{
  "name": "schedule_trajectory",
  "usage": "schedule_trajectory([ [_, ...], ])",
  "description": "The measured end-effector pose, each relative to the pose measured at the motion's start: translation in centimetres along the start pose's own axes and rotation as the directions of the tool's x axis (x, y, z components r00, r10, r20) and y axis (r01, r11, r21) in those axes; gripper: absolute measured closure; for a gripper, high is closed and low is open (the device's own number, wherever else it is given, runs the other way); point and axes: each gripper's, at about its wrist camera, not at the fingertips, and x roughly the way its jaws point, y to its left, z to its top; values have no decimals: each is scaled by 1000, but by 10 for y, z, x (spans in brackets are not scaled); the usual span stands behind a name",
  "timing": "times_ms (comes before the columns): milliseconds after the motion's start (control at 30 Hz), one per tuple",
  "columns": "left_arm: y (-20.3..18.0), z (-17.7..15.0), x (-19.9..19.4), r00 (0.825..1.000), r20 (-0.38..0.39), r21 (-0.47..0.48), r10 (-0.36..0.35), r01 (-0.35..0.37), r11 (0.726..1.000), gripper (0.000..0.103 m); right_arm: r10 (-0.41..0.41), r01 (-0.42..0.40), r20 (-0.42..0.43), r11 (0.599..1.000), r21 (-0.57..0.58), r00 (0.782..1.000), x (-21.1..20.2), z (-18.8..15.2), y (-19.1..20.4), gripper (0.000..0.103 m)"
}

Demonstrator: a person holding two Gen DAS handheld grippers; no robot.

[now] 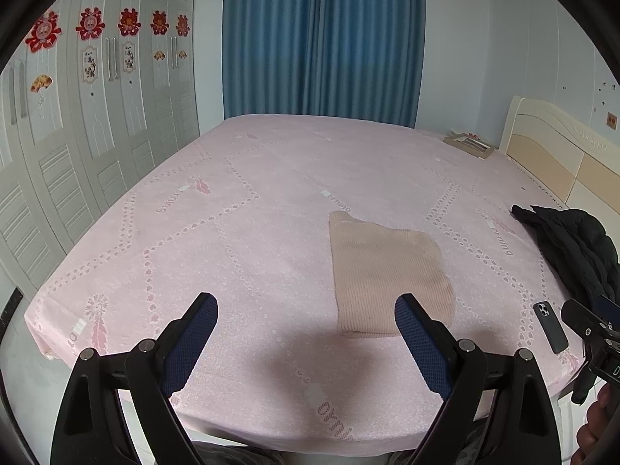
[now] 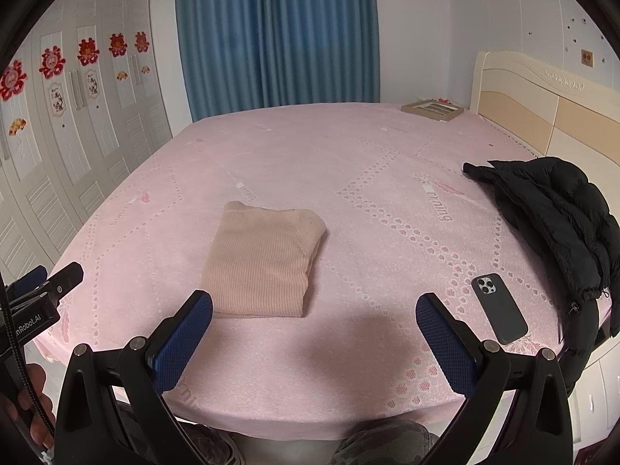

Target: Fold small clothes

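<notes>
Two hand-held grippers, left and right, both spread wide and empty, above one folded sweater.

Folded garment flat on bed, centre-left of right wrist frame. Phone lower right on bed, well apart from garment. Jacket at right edge, behind phone. Frame upper right by headboard. Curtain behind bed, wardrobe left.
</notes>
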Motion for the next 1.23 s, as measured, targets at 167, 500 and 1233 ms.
schedule_trajectory([
  [167, 0, 0, 0, 1000, 0, 0, 0, 0, 1000, 10, 2, -2, 1, 1000, 0, 1000, 0, 0, 0, 0],
  [500, 1, 0, 0, 1000, 1, -1, 0, 0, 1000, 10, 6, -6, 0, 1000, 0, 1000, 0, -1, 2, 0],
  [1233, 2, 2, -2, 1000, 5, 3, -1, 1, 1000, 10, 16, -16, 2, 1000, -7, 1000, -3, -4, 8, 0],
])
